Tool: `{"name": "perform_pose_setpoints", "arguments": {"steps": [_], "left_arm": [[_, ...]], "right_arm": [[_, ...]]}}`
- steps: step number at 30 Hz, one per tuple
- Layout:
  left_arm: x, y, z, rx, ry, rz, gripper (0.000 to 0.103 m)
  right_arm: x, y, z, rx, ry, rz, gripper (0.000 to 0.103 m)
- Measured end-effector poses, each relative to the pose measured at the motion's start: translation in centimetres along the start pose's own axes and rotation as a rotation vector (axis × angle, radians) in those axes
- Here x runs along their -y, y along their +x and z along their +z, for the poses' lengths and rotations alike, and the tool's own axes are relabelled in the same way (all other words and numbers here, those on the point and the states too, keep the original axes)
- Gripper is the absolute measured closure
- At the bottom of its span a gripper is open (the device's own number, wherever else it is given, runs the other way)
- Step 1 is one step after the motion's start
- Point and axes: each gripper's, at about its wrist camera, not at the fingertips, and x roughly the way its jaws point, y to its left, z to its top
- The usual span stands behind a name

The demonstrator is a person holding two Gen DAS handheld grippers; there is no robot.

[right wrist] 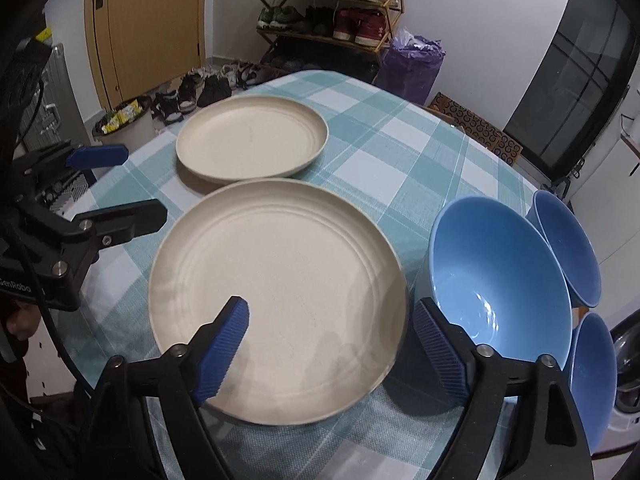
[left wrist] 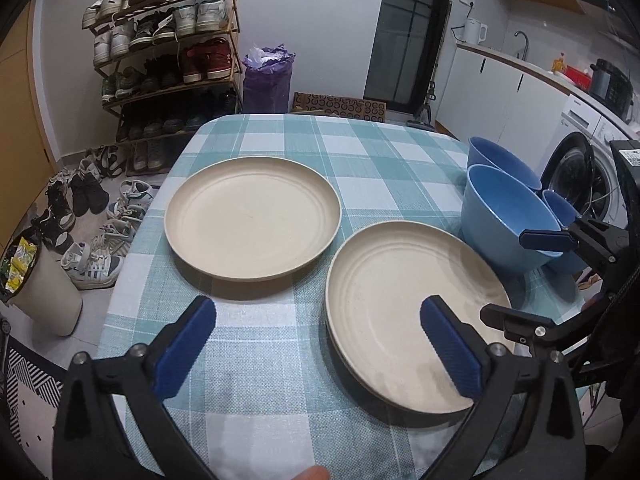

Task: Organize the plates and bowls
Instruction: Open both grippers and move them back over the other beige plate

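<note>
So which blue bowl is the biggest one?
The bowl right beside the near plate. It is wider than the two smaller bowls, one behind it and one at the table's edge.

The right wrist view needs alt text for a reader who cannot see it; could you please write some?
The open right gripper hovers over a cream plate on a teal checked tablecloth, holding nothing. Three blue bowls sit at its right, a second cream plate lies beyond, and the open left gripper shows at the left edge.
</note>
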Motion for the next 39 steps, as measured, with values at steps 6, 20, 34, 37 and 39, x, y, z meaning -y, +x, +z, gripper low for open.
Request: {"name": "perform_pose_setpoints", "arguments": {"steps": [6, 20, 34, 37, 39], "left_arm": [[-0.8, 0.2, 0.3, 0.001, -0.042, -0.013, 0.0], [-1.7, 0.2, 1.6, 0.009, -0.052, 0.06, 0.0], [-4.0, -0.4, 4.5, 0.027, -0.086, 0.13, 0.0], [-4.9, -0.2, 4.9, 0.025, -0.101, 0.143, 0.0], [-5.3, -0.1, 5.1, 0.025, -0.11, 0.148, 0.0]], "right_arm": [[0.7, -0.8, 0.8, 0.051, 0.032, 0.045, 0.002], [3.2, -2.1, 3.1, 0.136, 0.116, 0.126, 0.001], [6.0, -5.3, 5.9, 0.242, 0.155, 0.194, 0.001], [6.6, -5.6, 6.7, 0.256, 0.165, 0.203, 0.001], [7.0, -5.7, 7.3, 0.263, 0.172, 0.208, 0.001]]}}
